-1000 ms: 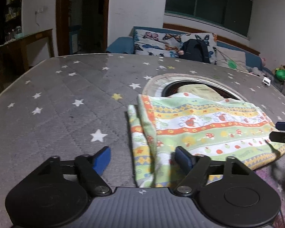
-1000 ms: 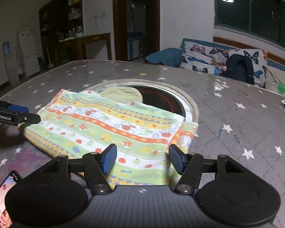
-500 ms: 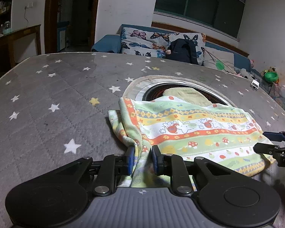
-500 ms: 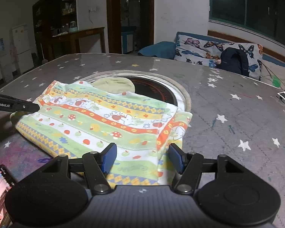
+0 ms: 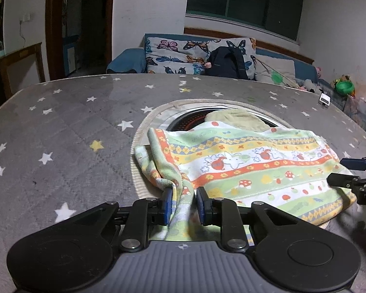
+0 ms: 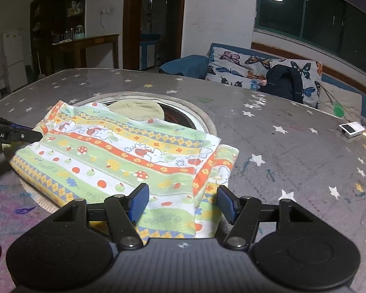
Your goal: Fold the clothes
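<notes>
The folded cloth (image 5: pixel 256 163) lies on the starred counter (image 5: pixel 61 134), partly over a round recessed pit (image 6: pixel 183 117) holding a beige cloth (image 6: pixel 136 108). Left tongs (image 5: pixel 183 202) pinch its bunched corner; right tongs (image 6: pixel 180 201) stand spread astride the opposite edge.

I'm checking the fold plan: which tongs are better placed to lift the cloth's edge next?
Left. The left tongs are already pinched on the striped cloth; the right tongs are open, straddling its near corner.
</notes>
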`<state>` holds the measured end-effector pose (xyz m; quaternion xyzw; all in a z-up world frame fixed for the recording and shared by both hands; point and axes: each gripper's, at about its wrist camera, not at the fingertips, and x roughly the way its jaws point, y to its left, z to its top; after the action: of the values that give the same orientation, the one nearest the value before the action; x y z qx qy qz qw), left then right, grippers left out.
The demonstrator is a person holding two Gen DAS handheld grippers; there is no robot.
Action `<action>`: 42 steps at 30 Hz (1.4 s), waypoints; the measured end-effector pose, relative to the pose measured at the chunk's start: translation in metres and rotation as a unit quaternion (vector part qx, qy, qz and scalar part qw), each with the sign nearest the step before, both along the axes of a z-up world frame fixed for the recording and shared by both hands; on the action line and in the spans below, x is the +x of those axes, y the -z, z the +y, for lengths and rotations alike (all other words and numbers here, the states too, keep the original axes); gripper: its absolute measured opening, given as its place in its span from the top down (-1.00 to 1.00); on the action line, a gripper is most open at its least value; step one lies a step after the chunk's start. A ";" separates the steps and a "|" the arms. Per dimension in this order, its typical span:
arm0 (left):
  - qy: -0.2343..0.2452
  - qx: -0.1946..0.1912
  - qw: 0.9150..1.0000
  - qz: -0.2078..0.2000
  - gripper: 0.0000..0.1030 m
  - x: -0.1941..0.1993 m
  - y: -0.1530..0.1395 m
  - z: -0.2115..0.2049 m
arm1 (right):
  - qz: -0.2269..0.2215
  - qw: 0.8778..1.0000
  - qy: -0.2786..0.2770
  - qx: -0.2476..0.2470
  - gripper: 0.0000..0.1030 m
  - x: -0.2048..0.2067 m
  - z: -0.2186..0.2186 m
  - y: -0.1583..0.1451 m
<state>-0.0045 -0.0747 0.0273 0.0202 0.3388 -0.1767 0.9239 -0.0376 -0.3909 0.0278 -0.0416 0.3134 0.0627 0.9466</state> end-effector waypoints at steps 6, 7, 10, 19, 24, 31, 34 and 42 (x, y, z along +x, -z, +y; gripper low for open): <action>-0.019 0.004 1.000 -0.016 0.13 -0.001 -0.001 0.014 | -0.002 1.000 0.007 0.017 -0.41 0.001 -0.007 0.003; -0.021 0.005 1.000 -0.020 0.10 -0.002 -0.002 0.016 | 0.000 1.000 0.009 0.021 -0.48 0.002 -0.009 0.003; -0.029 0.004 0.999 -0.031 -0.01 -0.002 -0.004 0.022 | 0.007 0.999 0.010 0.042 -0.55 0.006 -0.017 0.005; -0.056 0.014 0.997 -0.042 -0.59 0.000 0.003 0.034 | 0.014 0.999 0.006 0.039 -0.83 0.009 -0.015 0.007; -0.077 0.013 0.996 -0.032 -0.94 0.006 0.006 0.040 | 0.018 0.999 0.008 0.037 -0.93 0.011 -0.015 0.009; -0.085 0.016 0.996 -0.018 -1.00 0.011 0.010 0.042 | 0.021 0.999 0.013 0.036 -1.00 0.012 -0.014 0.010; -0.085 0.019 0.996 -0.018 -1.00 0.011 0.010 0.040 | 0.021 0.999 0.013 0.037 -1.00 0.012 -0.014 0.010; -0.084 0.015 0.996 -0.017 -1.00 0.011 0.011 0.040 | 0.021 0.999 0.013 0.037 -1.00 0.012 -0.015 0.009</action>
<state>0.0062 -0.0346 0.0166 0.0084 0.3264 -0.0926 0.9406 -0.0258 -0.4055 0.0185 -0.0015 0.3314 0.0627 0.9414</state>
